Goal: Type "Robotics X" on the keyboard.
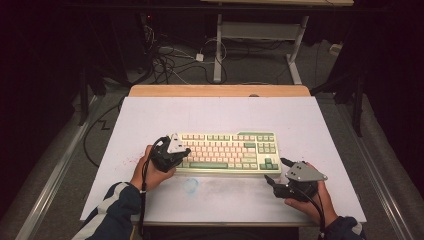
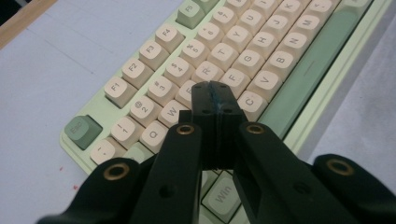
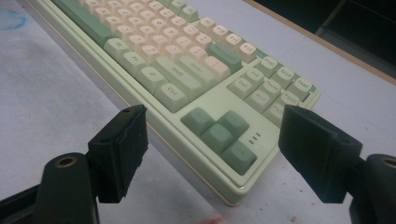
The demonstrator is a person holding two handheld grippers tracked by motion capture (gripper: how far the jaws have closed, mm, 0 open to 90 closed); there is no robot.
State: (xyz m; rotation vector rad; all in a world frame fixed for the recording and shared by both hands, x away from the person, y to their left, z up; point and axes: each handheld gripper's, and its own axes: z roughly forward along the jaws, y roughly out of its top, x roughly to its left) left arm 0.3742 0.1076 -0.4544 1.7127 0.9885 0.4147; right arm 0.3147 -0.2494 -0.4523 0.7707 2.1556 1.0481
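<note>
A green and cream mechanical keyboard (image 1: 227,152) lies flat on the white table (image 1: 215,115), a little nearer to the person's edge than to the far edge, with its long side parallel to that edge. The left gripper (image 1: 186,151) is above the left end of the keyboard. In the left gripper view, the left gripper (image 2: 215,93) has its two black jaws pressed together with nothing between them, and the tips are over the letter keys, between the cream C key (image 2: 252,103) and the W key (image 2: 171,113). I cannot tell if the tips touch a key or are just above it.

The right gripper (image 1: 276,169) is just beside the front right corner of the keyboard, over the table. In the right gripper view, the right gripper (image 3: 212,147) has its jaws wide apart and holds nothing; the dark green arrow keys (image 3: 219,135) are seen between them. A faint blue stain (image 1: 190,185) is on the table in front of the keyboard, between the two hands.
</note>
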